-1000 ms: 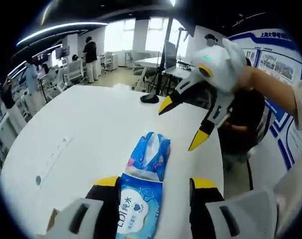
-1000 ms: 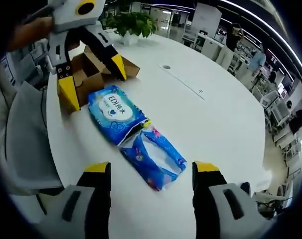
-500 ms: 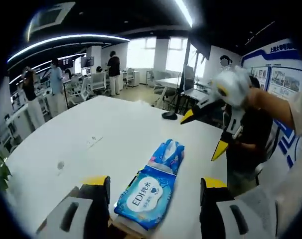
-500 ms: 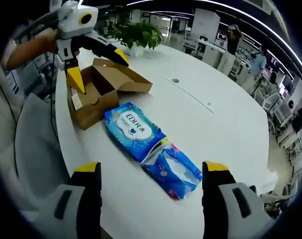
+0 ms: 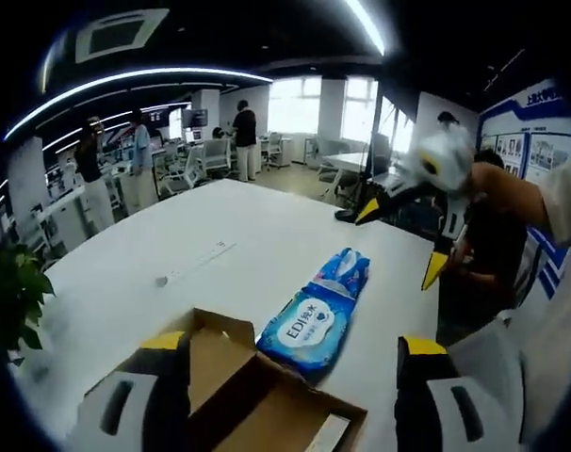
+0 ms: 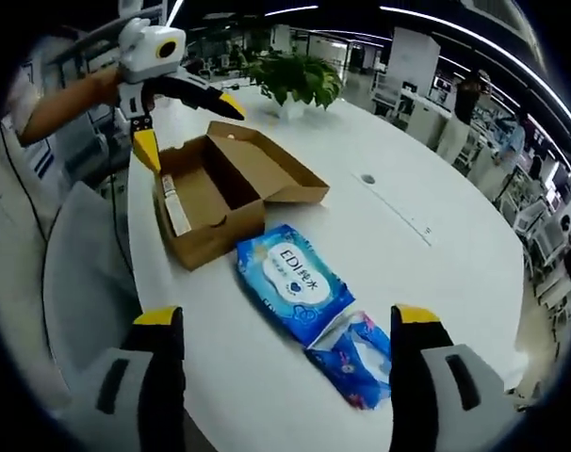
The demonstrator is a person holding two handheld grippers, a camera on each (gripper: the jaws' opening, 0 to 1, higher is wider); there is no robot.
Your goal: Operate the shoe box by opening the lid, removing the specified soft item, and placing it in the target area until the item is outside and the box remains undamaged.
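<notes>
An open brown cardboard shoe box (image 6: 205,202) sits on the white table (image 6: 408,245), its lid (image 6: 267,165) folded back. Just beyond the box lies a blue wet-wipes pack (image 6: 290,278), and a smaller blue patterned pack (image 6: 356,353) touches its far end. In the left gripper view the box (image 5: 257,400) is between my jaws, with the wipes pack (image 5: 304,325) and the patterned pack (image 5: 342,275) beyond it. My left gripper (image 5: 293,344), also seen as (image 6: 187,128), hangs open above the box. My right gripper (image 6: 285,316), also seen as (image 5: 400,242), is open in the air past the packs.
A potted plant (image 6: 300,75) stands on the table behind the box, its leaves (image 5: 8,301) at the left. A grey chair (image 6: 73,273) sits by the table edge. People stand among desks in the background (image 5: 243,141).
Both grippers have drawn back and apart from the packs, so the box has come into the left gripper view. The two blue packs lie still on the table.
</notes>
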